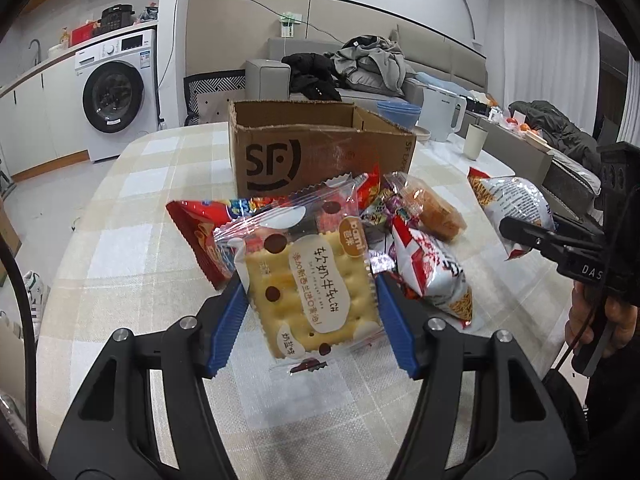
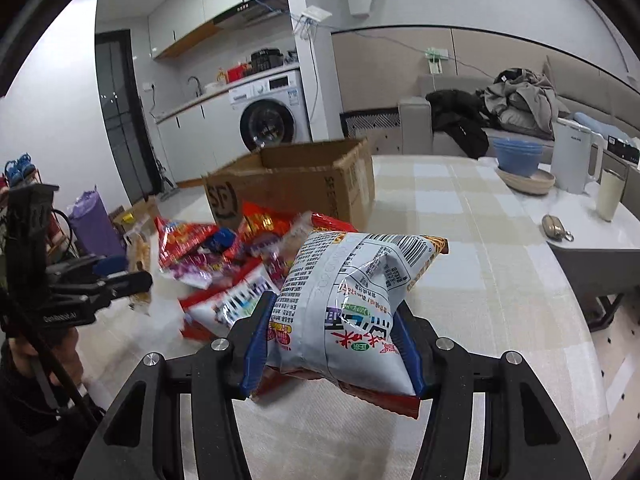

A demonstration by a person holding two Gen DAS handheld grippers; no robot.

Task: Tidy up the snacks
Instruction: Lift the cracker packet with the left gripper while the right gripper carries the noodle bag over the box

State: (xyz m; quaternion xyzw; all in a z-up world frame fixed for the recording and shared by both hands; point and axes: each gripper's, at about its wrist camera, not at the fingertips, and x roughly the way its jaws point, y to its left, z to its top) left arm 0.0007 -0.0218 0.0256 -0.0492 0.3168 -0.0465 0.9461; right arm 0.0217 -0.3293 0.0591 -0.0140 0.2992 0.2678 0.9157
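My left gripper [image 1: 310, 304] is shut on a clear-wrapped cracker packet [image 1: 308, 284], held above the checked tablecloth. Beyond it lies a pile of snack packets [image 1: 404, 224] in front of an open SF cardboard box [image 1: 316, 156]. My right gripper [image 2: 332, 340] is shut on a white and red snack bag [image 2: 352, 304], lifted just over the table. That bag [image 1: 512, 208] and the right gripper show at the right of the left wrist view. The left gripper [image 2: 120, 276] shows at the left of the right wrist view, beside the pile [image 2: 224, 264] and the box [image 2: 296, 184].
A white kettle [image 2: 574, 164], a cup [image 2: 610, 196], stacked blue bowls [image 2: 518, 160] and a small metal object [image 2: 554, 226] stand at the table's far right. A sofa with clothes [image 1: 360, 68] is behind the table. A washing machine [image 1: 116, 92] stands at the left.
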